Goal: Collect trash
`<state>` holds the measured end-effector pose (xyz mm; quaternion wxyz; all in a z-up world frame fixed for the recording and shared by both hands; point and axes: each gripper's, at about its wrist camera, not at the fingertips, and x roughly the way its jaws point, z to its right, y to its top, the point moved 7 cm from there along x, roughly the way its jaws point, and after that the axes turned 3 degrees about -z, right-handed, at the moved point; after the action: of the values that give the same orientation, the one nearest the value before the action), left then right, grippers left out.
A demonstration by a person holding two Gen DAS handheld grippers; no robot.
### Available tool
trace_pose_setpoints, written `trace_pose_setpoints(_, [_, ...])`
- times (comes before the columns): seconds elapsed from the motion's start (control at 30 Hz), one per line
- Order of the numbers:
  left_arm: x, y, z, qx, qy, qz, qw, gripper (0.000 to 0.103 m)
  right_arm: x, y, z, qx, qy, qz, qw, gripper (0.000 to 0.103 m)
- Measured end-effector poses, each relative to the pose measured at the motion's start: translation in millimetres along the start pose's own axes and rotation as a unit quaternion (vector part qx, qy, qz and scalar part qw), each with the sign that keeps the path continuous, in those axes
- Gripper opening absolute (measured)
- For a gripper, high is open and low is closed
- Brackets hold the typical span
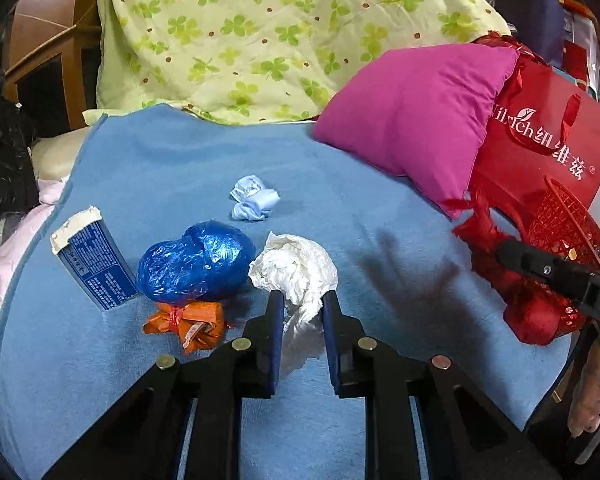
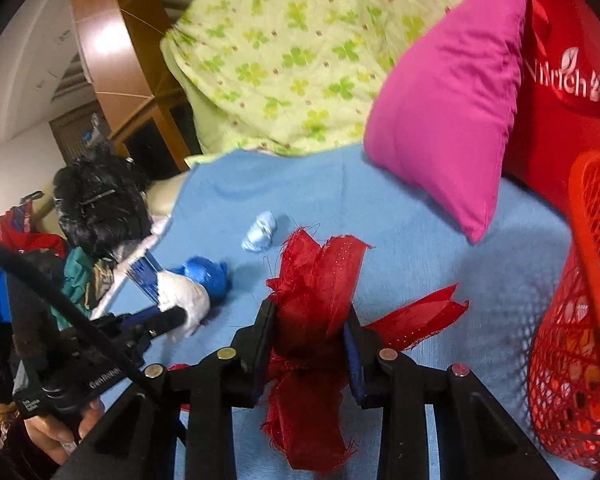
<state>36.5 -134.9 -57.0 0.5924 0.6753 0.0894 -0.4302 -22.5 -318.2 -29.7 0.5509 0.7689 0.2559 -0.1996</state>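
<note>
Red frayed fabric scrap [image 2: 316, 320] fills the middle of my right-wrist frame, pinched between the right gripper [image 2: 310, 316] fingers, its long axis running roughly along them, loose ends flaring above and hanging below. The red mesh basket [image 2: 580, 320] stands at the right edge of that frame, just beside the held scrap, so I judge the coming move to be a short swing rightward and up over its rim; the pink pillow [image 2: 452, 120] sits behind in the upper right and should not interfere.

In the left-wrist frame my left gripper [image 1: 300, 304] has its fingers narrowed around the near tail of the white crumpled paper [image 1: 296, 268]; it looks gripped, the bulk lying ahead of the tips. Left of it, touching or nearly so, lie the blue plastic wad [image 1: 196, 260], the orange wrapper [image 1: 192, 320] and the blue-and-white box [image 1: 92, 264]; the pale blue wad [image 1: 254, 198] sits apart, farther up. The blue blanket [image 1: 380, 200] between paper and basket is open, though the basket is nearer my right hand.
</note>
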Motion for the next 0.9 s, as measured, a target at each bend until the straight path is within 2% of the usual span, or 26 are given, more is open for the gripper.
trace_pose_setpoints(0.3, [-33.4,6.6,26.2,0.034,0.066,0.027,0.9969,0.020,-31.8,7.6,-7.3,-0.026,0.002,0.045,0.999,0.034])
trace_pose_setpoints(0.63, [-62.3,15.4,55.2,0.066,0.101,0.040,0.9919,0.021,-71.8,19.8,-0.3,-0.022,0.010,0.101,0.995,0.034])
trace_pose_setpoints(0.9, [-77.3,27.9,80.0,0.090,0.113,0.057,0.9879,0.021,-95.4,29.4,11.9,-0.007,0.016,0.131,0.991,0.034])
